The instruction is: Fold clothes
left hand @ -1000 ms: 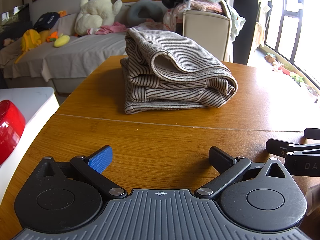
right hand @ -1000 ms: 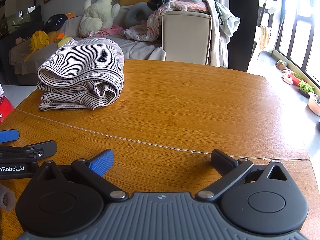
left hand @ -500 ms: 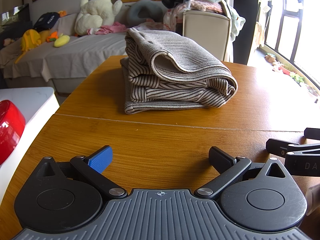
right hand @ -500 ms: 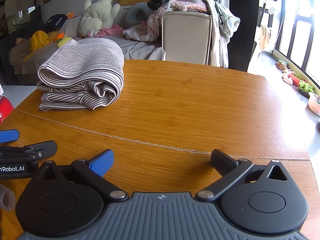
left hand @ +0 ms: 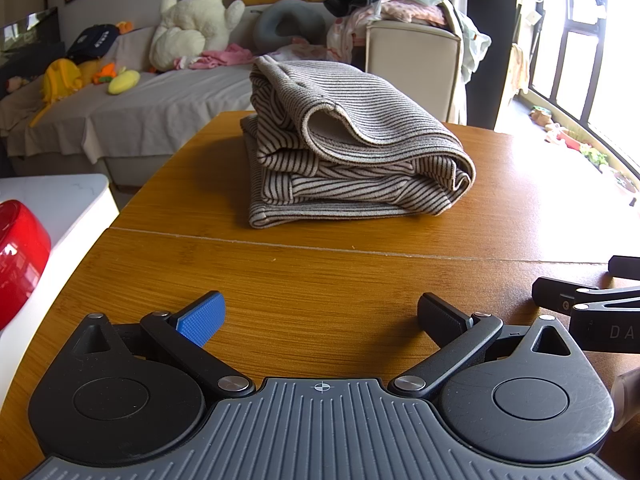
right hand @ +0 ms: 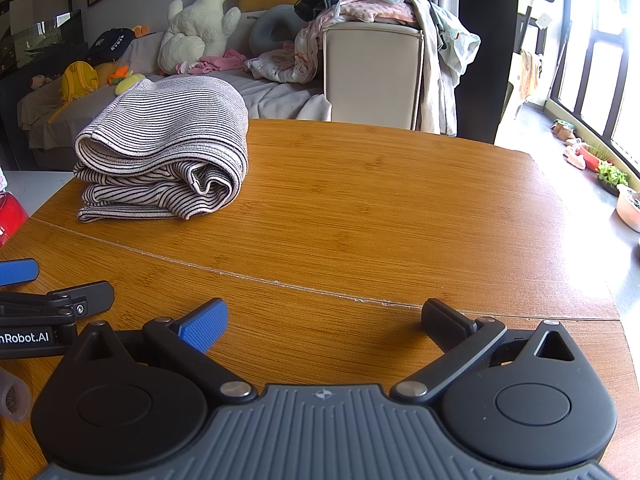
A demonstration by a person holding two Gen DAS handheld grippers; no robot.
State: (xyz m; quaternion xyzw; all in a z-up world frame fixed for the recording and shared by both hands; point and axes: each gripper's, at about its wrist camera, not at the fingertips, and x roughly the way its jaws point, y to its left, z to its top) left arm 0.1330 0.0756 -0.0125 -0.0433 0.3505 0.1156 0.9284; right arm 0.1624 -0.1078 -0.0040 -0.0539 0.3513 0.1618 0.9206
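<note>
The brown-and-cream striped knit garment [left hand: 352, 152] is seen folded on the wooden table [left hand: 320, 280], apparently finished, while the left gripper [left hand: 320, 316] and right gripper [right hand: 324, 318] are held apart, empty.

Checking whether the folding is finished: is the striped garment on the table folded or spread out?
Folded. The striped garment sits as a compact stack of several layers on the wooden table, its top layer doubled over with a rounded edge.

Ribbed knit garment [left hand: 352, 148]; seemingly glossy wood table [left hand: 320, 280]
</note>
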